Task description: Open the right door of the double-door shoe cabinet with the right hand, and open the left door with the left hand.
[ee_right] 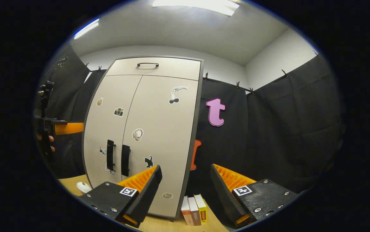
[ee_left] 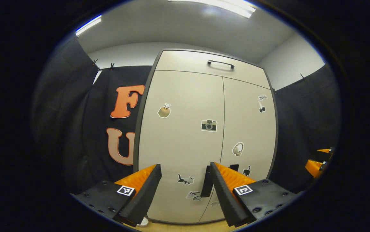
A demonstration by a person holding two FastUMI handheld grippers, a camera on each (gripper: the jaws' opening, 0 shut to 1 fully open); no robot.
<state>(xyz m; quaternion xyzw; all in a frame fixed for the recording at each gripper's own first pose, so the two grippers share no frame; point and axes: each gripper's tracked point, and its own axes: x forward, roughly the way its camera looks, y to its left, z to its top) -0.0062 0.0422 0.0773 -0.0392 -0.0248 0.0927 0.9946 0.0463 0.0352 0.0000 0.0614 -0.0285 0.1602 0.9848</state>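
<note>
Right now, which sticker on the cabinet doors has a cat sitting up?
The black cat sticker low on the right door, beside its handle. The other cat sticker, on the left door, shows a cat walking on all fours.

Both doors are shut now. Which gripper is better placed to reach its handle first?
Probably left: the left gripper faces the doors squarely, a handle between its open jaws. The right gripper points beside the cabinet.

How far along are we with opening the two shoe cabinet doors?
Nothing is done yet: the right door and left door are both closed. The right gripper and left gripper are open, short of the handles. Both pulls remain.
</note>
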